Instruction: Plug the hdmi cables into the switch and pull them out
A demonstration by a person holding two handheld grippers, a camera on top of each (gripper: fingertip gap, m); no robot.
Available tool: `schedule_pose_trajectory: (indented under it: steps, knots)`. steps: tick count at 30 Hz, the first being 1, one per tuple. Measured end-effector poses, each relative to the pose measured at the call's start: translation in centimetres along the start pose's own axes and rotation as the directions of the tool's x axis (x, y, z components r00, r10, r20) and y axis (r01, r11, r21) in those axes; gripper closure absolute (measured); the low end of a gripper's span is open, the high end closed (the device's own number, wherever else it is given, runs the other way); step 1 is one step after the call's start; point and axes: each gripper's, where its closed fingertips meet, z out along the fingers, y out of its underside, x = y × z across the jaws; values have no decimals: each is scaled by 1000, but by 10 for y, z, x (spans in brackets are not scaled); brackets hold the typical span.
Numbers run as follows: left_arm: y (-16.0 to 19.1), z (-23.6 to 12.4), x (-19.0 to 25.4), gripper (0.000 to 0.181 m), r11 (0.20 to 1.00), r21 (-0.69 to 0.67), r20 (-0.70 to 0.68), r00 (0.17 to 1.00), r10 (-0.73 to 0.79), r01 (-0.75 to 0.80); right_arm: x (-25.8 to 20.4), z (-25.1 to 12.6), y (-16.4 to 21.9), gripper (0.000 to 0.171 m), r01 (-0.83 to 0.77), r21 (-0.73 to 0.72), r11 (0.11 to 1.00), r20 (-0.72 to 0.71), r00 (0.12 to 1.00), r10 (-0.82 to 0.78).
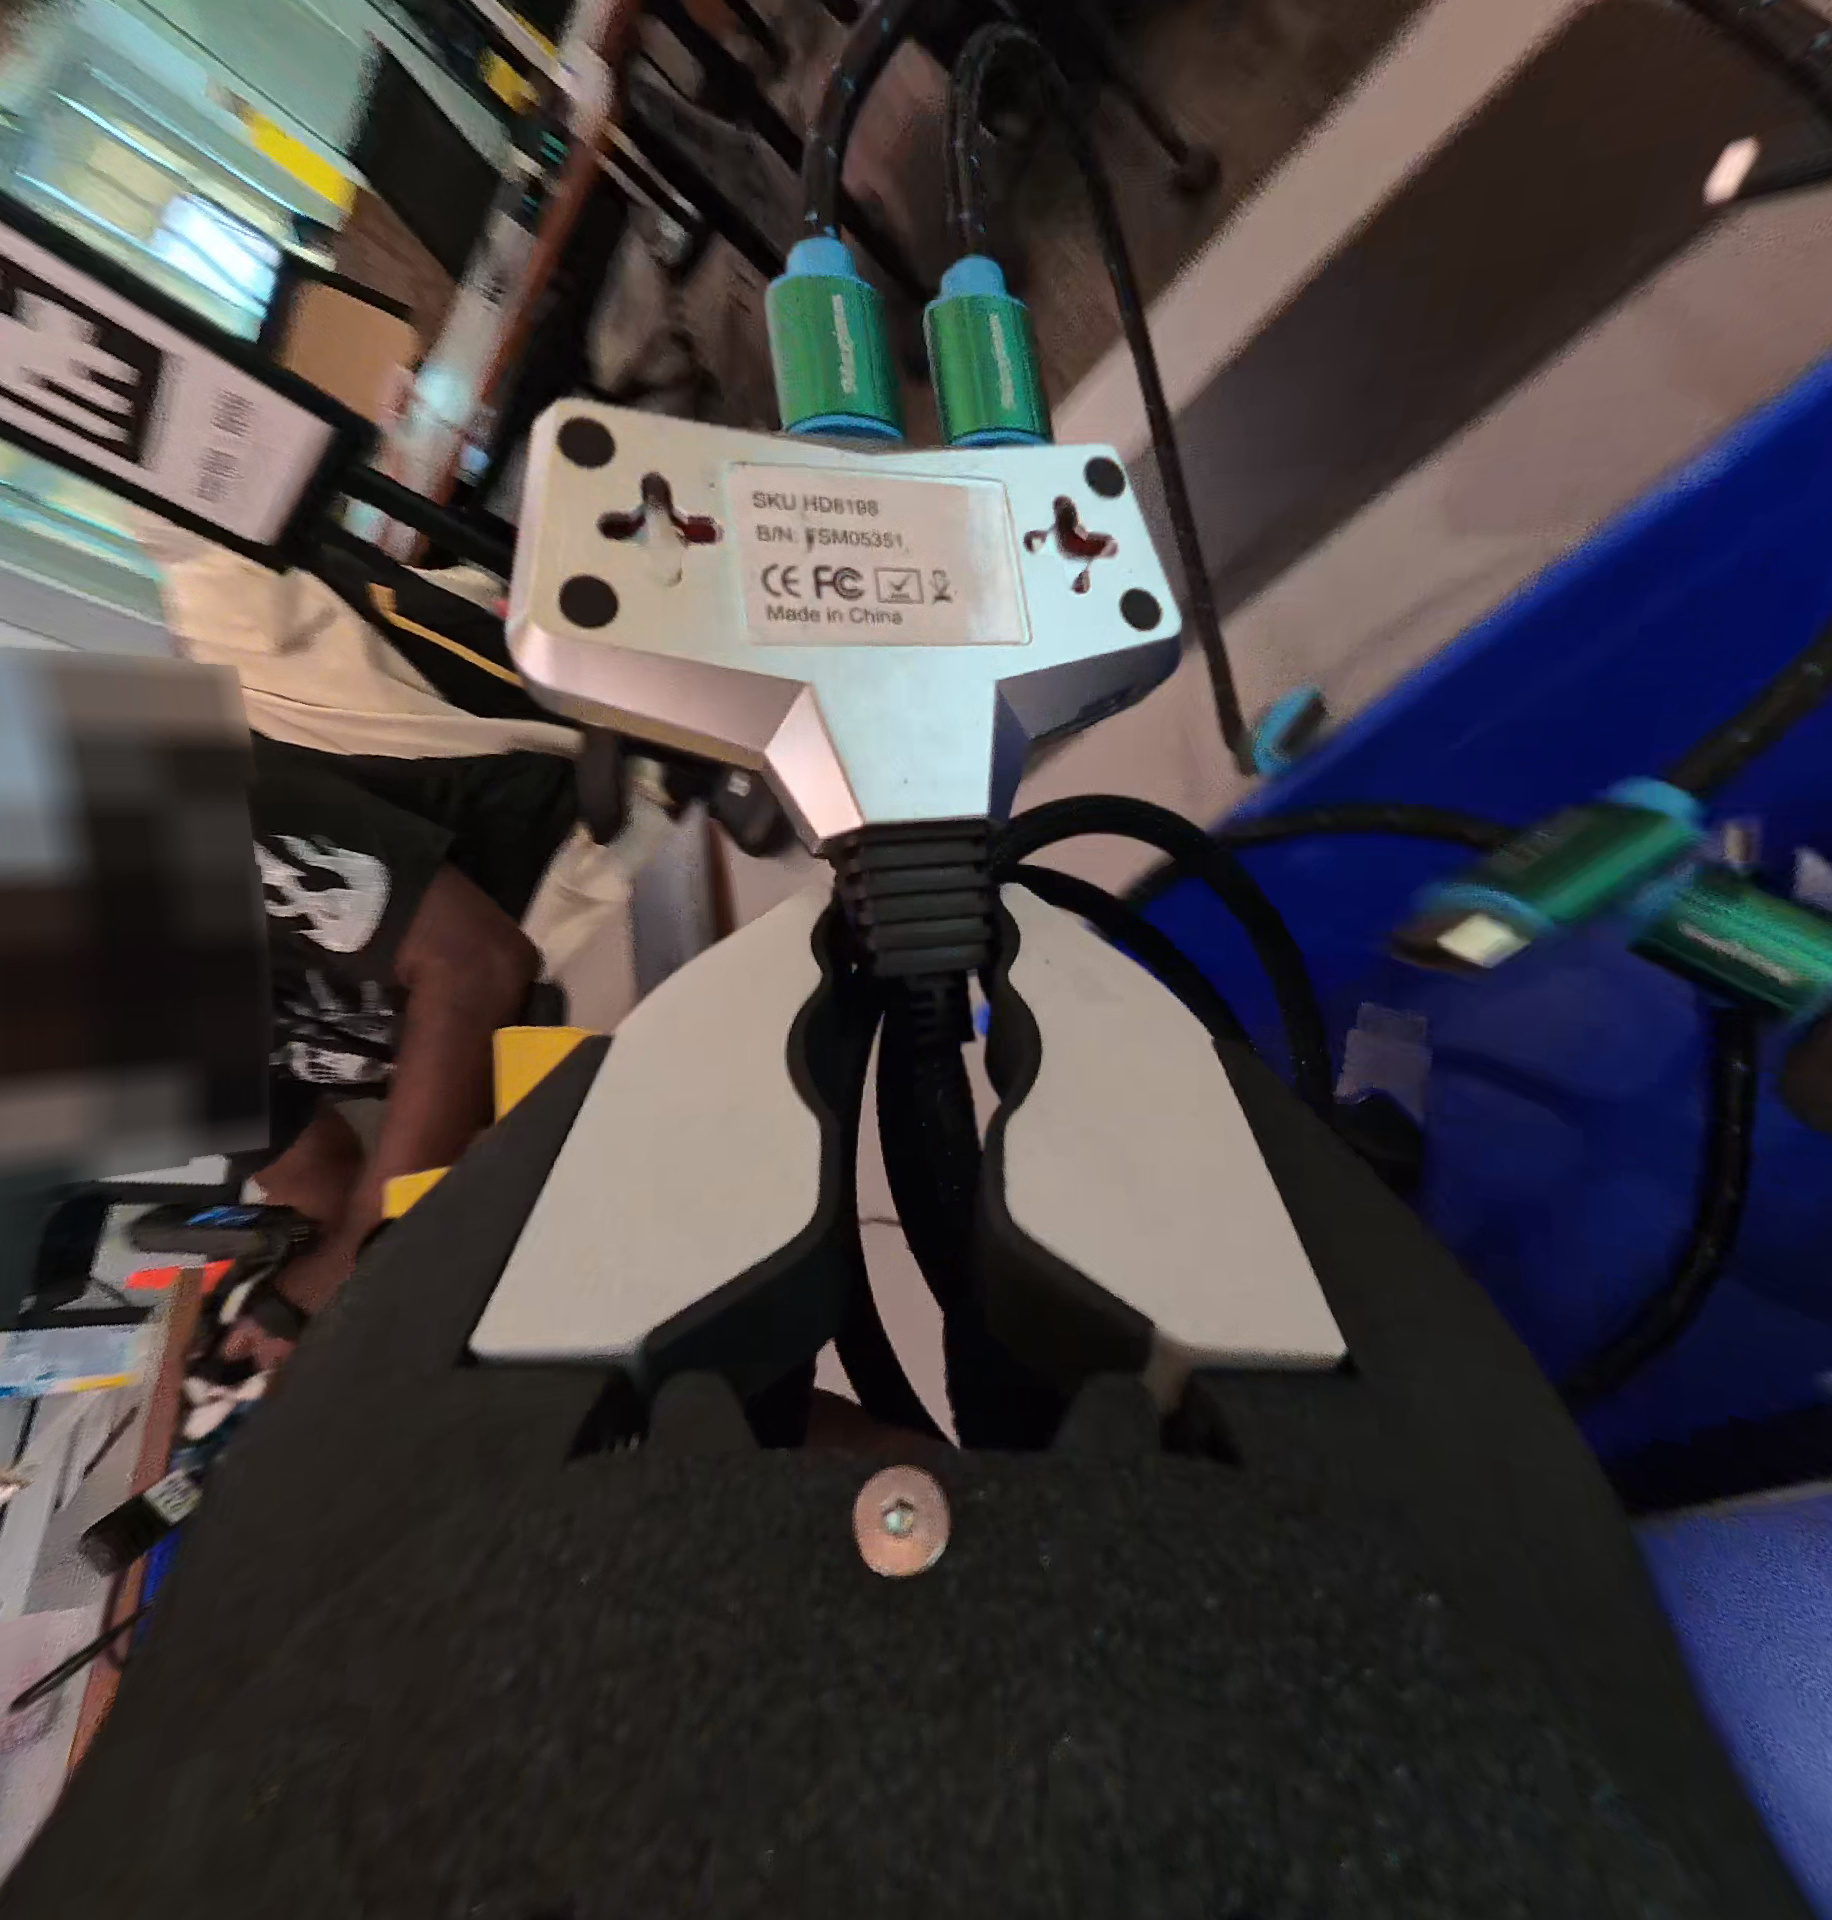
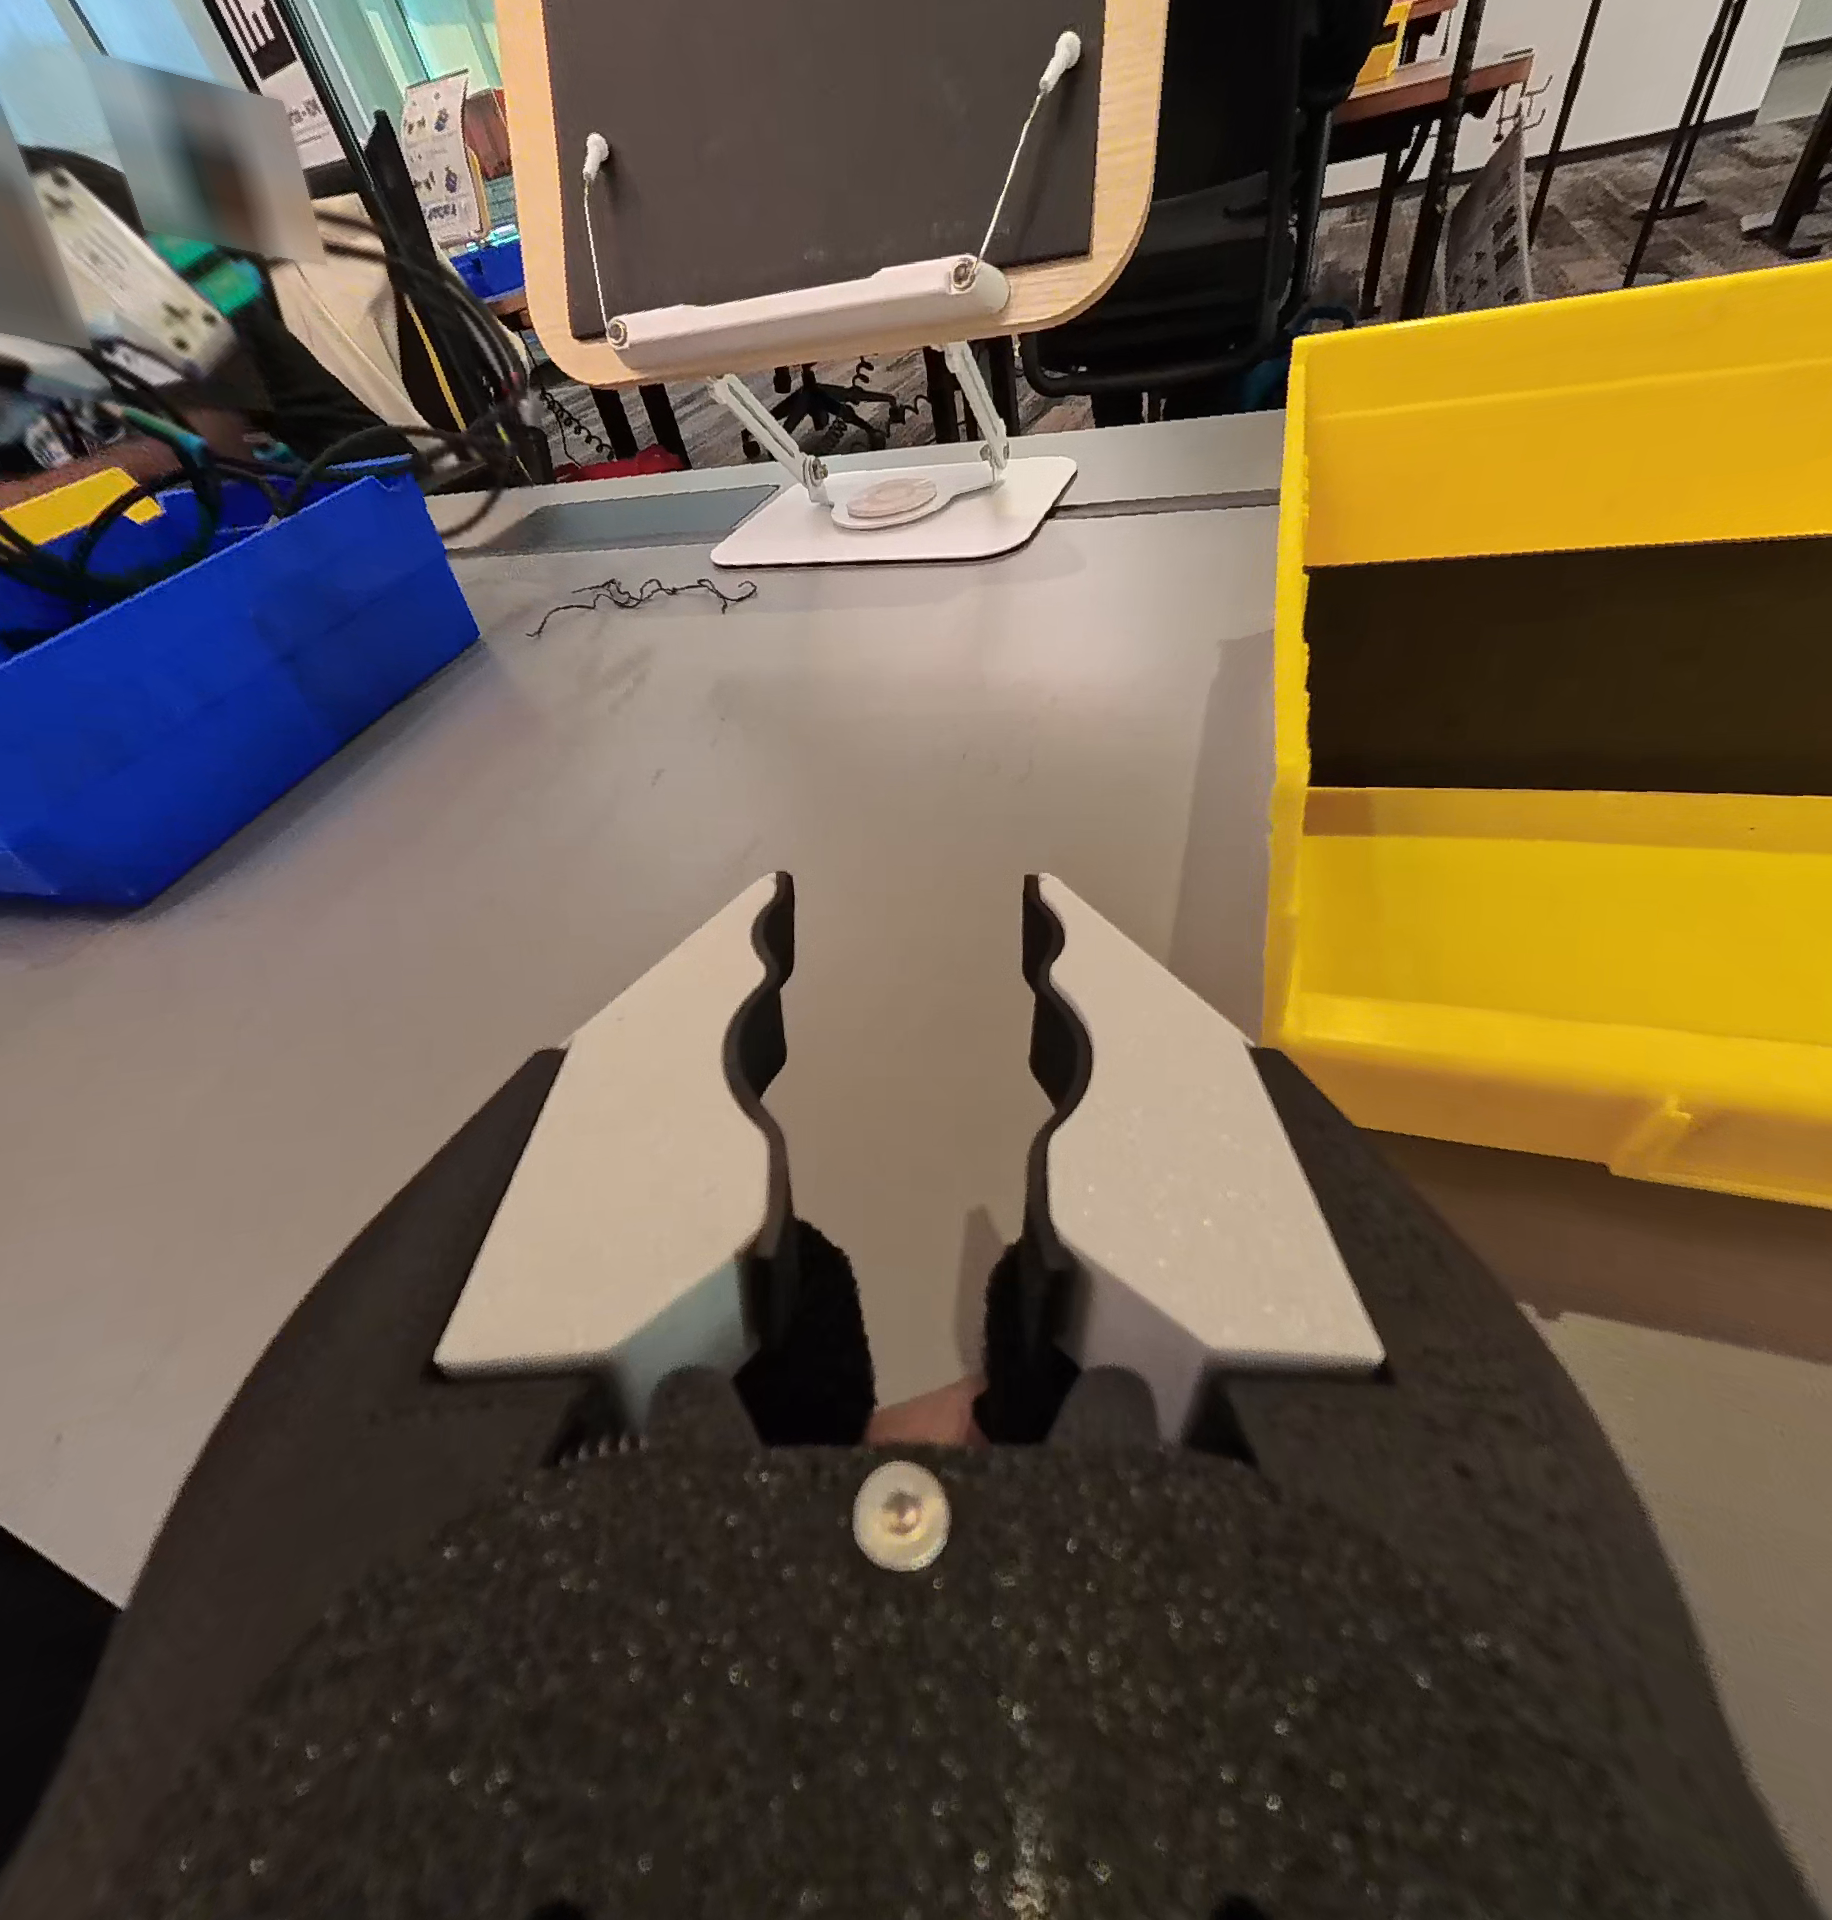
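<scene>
My left gripper point(image 1: 912, 914) is shut on the black cable collar point(image 1: 917, 894) of the silver HDMI switch point(image 1: 850, 665) and holds it in the air with its labelled underside towards the camera. Two green HDMI plugs point(image 1: 837, 353) point(image 1: 990, 358) sit in the ports on the switch's far edge. Two more green plugs point(image 1: 1556, 883) point(image 1: 1743, 951) hang loose at the right over the blue bin point(image 1: 1514, 1195). My right gripper point(image 2: 907, 894) is open and empty above the grey table point(image 2: 683, 790). The held switch point(image 2: 153, 301) shows small at the upper left of the right wrist view.
The blue bin point(image 2: 195, 707) with black cables stands at the table's left. A yellow bin point(image 2: 1577, 935) stands at the right. A tablet stand point(image 2: 891, 520) is at the back, with a black thread point(image 2: 642, 597) before it. A person point(image 1: 340, 914) is at the left. My hands' fingertips stand some 65 centimeters from each other.
</scene>
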Motion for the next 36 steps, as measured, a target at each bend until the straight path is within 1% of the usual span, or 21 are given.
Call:
schedule_pose_trajectory:
  steps: [5,9,11,14,15,16,17,19,22,24,27,29,31,32,34,35,36]
  knots:
    - [-39,-50,-64,158,984,159,177,978,-108,80,1,-1,0,128,-6,-2,1000,-1,1000,6]
    - [-71,-105,-113,160,958,285,332,933,-138,40,1,0,1,128,-11,-5,1000,3,1000,11]
    - [-89,-137,-124,155,932,361,372,912,-174,31,0,0,1,128,-9,-6,1000,5,1000,9]
    - [-116,-176,-114,155,877,480,364,905,-220,20,-2,-1,1,128,-4,-5,1000,7,1000,4]
    - [-124,-186,-104,161,858,513,360,906,-224,8,-3,-1,0,128,-3,-2,1000,9,1000,3]
    - [-132,-194,-91,160,839,544,354,909,-221,-8,-3,-1,0,128,-2,2,1000,11,1000,2]
    - [-139,-200,-74,155,824,567,344,915,-210,-24,-4,-2,-1,128,0,6,1000,11,1000,0]
    - [-152,-207,-34,157,798,598,342,925,-166,-78,-5,-2,-3,128,0,12,1000,16,1000,0]
    - [-171,-211,37,159,751,627,386,920,-69,-206,-9,-5,-9,128,-15,37,999,36,999,14]
    - [-183,-210,88,158,704,639,427,904,11,-310,-14,-7,-16,128,-25,62,998,66,998,20]
    - [-196,-200,167,159,630,646,441,884,154,-432,-31,-6,-28,128,-13,72,997,161,987,1]
    - [-198,-193,215,159,567,641,456,851,261,-517,-45,-4,-37,128,25,69,997,225,973,-40]
    - [-195,-192,259,159,477,639,485,797,360,-604,-63,-3,-43,128,54,48,997,304,950,-66]
    - [-192,-194,278,159,432,641,497,772,396,-634,-73,-1,-41,128,57,14,998,353,934,-58]
    - [-184,-202,308,159,357,666,499,747,439,-655,-93,4,-33,127,47,-74,996,470,883,-7]
    - [-180,-206,319,159,341,682,485,750,450,-647,-99,11,-30,125,27,-97,995,499,866,25]
    - [-177,-210,327,159,336,695,470,755,457,-636,-98,21,-31,121,-8,-93,996,490,870,52]
